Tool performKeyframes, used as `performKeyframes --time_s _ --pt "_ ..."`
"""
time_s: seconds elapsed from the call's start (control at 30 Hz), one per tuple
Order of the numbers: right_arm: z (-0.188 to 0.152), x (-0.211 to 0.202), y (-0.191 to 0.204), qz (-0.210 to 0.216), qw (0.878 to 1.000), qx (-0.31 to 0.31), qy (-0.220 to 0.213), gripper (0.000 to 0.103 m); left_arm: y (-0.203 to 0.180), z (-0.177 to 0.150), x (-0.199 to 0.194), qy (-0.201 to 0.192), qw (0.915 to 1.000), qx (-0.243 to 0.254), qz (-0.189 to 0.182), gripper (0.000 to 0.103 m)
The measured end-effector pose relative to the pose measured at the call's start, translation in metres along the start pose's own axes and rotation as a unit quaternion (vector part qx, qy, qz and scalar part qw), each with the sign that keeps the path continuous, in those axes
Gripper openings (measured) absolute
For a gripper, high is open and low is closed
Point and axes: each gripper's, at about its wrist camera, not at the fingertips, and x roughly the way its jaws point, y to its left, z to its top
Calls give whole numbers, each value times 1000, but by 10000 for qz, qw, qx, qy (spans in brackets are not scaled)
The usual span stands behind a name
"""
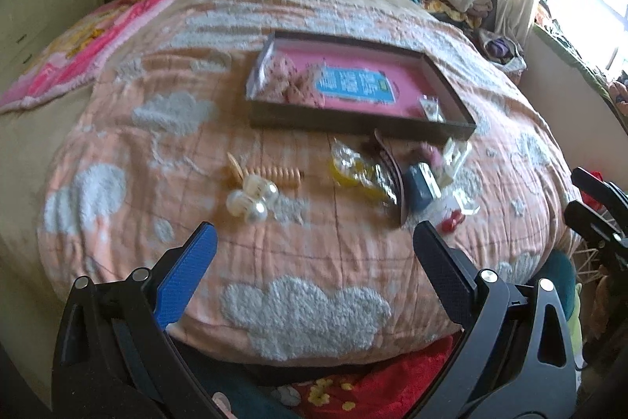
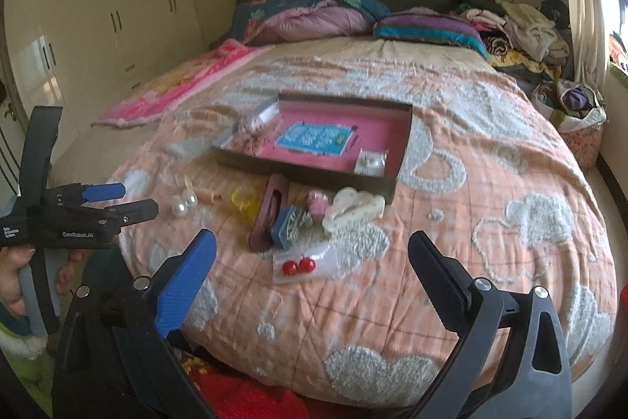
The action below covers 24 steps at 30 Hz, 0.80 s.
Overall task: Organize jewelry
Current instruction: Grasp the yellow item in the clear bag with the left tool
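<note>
A shallow dark tray with a pink floor (image 1: 431, 57) (image 2: 404, 140) lies on the bed, holding a blue card (image 1: 355, 85) and a small clear packet (image 2: 371, 161). In front of it lie loose pieces: pearl beads (image 1: 253, 201) (image 2: 183, 204), a tan ribbed clip (image 1: 274, 177), yellow pieces (image 1: 349, 167), a dark brown hair clip (image 2: 269, 214), a blue box (image 2: 288, 230), a white claw clip (image 2: 355, 209) and red earrings in a packet (image 2: 298, 266). My left gripper (image 1: 314, 254) (image 2: 129, 201) is open and empty near the bed's front edge. My right gripper (image 2: 312, 262) is open and empty just short of the red earrings.
The bed has a peach cloud-pattern quilt (image 1: 306, 309). Pillows and folded blankets (image 2: 314, 16) lie at the headboard, a heap of clothes (image 2: 522, 26) at the far right. A pink blanket (image 1: 78, 53) lies at the left. Cupboards (image 2: 98, 6) line the left wall. A red cloth (image 1: 373, 379) lies below.
</note>
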Motion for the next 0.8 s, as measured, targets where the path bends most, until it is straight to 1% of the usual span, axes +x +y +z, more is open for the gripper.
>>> performKeyframes --time_s 0.13,0.23,0.4,0.47,0.6,0.67,0.73,0.8 --pt "-10 23 0 -42 9995 -95 306 98 -1 -6 13 118 9999 4 -25 93" --pt "-16 41 -1 -25 9985 -105 529 98 -1 -10 22 141 9999 25 51 93" --pt "-24 63 1 37 9971 -203 739 98 2 -14 37 310 9995 -61 -69 93" --pt "-26 72 1 49 9964 -259 812 98 4 -14 42 379 9990 -150 -179 93" --pt "-29 90 1 35 9949 -347 951 98 5 -11 52 477 9980 -255 -326 85" --pt "-30 100 2 47 9941 -404 1008 98 6 -8 59 562 9965 -388 -488 79" --pt "-30 107 3 76 9934 -476 1045 98 8 -5 65 675 9932 -567 -756 73" --pt "-31 114 5 97 9926 -528 1091 98 9 -2 74 793 9892 -771 -960 70"
